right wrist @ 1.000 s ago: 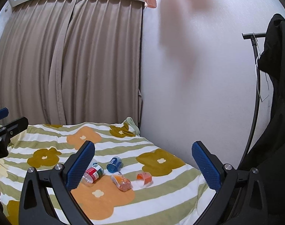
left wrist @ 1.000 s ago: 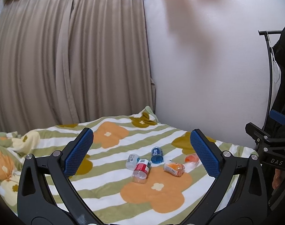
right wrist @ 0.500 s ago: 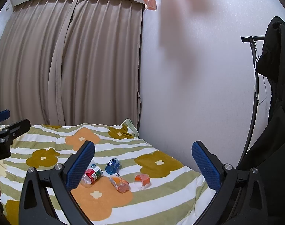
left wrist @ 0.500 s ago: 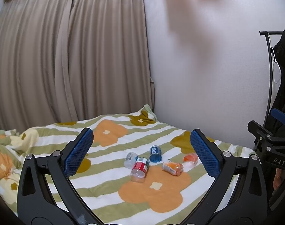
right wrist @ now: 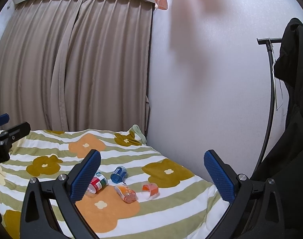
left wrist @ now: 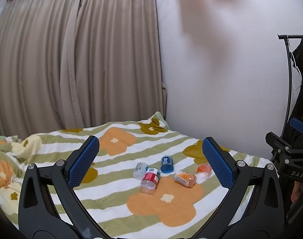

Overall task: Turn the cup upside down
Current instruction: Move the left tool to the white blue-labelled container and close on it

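Both claws hang spread and empty above a bed [left wrist: 111, 137] covered in a flower-and-stripe blanket, near its right edge by the white wall. The left claw [left wrist: 151, 159] frames a small scatter of containers lying on their sides on the blanket: a red-labelled bottle [left wrist: 149, 180], a clear bottle [left wrist: 140, 170] just beside it, a blue can [left wrist: 166, 163] and an orange-filled bottle [left wrist: 185, 178]. The cup [right wrist: 150, 189], small, orange and clear, lies tipped on its side nearest the bed's right edge, apart from the bottles. The right claw [right wrist: 151, 175], seen from its own camera, looks down on the same cluster, with the cup between its blue pads [right wrist: 218, 176]. Over the past second both cameras have drifted only slightly, the items sitting a touch lower in view; neither claw has closed in. By appearances the approach has barely begun, and the cup is untouched and not yet turned mouth-down.
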Demonstrator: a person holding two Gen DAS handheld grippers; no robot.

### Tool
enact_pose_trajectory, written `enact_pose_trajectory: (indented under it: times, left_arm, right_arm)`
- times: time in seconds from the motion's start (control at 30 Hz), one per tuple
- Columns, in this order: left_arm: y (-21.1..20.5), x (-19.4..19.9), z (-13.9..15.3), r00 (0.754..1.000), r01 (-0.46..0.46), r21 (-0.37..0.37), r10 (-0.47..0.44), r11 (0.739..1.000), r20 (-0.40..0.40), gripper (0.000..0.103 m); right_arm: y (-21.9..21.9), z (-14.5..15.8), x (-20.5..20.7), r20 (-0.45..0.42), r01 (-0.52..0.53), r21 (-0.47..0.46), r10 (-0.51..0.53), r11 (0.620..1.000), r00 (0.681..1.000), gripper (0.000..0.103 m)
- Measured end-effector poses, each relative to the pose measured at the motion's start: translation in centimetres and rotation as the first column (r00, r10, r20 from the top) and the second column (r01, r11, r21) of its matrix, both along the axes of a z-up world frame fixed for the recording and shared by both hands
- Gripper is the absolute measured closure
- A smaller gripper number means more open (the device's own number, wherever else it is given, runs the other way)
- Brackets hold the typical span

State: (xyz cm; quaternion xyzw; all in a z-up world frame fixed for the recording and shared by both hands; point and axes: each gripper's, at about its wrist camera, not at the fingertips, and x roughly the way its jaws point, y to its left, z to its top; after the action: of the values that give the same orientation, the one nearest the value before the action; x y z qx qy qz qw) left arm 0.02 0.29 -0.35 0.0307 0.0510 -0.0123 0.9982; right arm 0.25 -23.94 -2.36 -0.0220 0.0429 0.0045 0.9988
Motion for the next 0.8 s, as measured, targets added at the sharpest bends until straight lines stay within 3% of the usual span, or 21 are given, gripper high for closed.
enact_pose_trajectory:
  times: [0.33,0.5,0.57,0.67,0.73,0.8]
  left_arm:
    - [1.2,2.5,0.7,1.0,-0.004,0.014,0.004,1.0,-0.022,0.0]
    - [2.8,8.9,2.6,0.998,-0.027,0.111,0.033,0.993,-0.046,0.0]
    - [3.6,13.0,3.2,0.993,-0.009,0.132,0.024,0.991,-0.114,0.0]
    - [4.5,20.5,2.7,0.958,0.053,0.131,-0.014,0.99,-0.285,0.0]
    - [5.1,24.9,1.6,0.921,0.081,0.112,-0.031,0.99,-0.389,0.0]
    - [6.2,30.0,-0.8,0.864,0.081,0.08,-0.03,0.994,-0.503,0.0]
  right_arm:
    - [0.5,-0.7,1.7,-0.039,-0.058,-0.043,0.057,0.997,0.998,0.0]
    - [1.0,-0.5,4.2,-0.08,-0.105,-0.045,0.101,0.993,0.992,0.0]
    - [1.1,-0.6,5.3,-0.095,-0.125,-0.04,0.121,0.991,0.988,0.0]
    - [1.6,-1.2,7.2,-0.115,-0.149,-0.031,0.144,0.988,0.983,0.0]
    - [1.8,-1.9,8.6,-0.131,-0.163,-0.018,0.16,0.986,0.978,0.0]
    - [2.0,-2.5,9.8,-0.144,-0.176,-0.007,0.173,0.984,0.974,0.0]
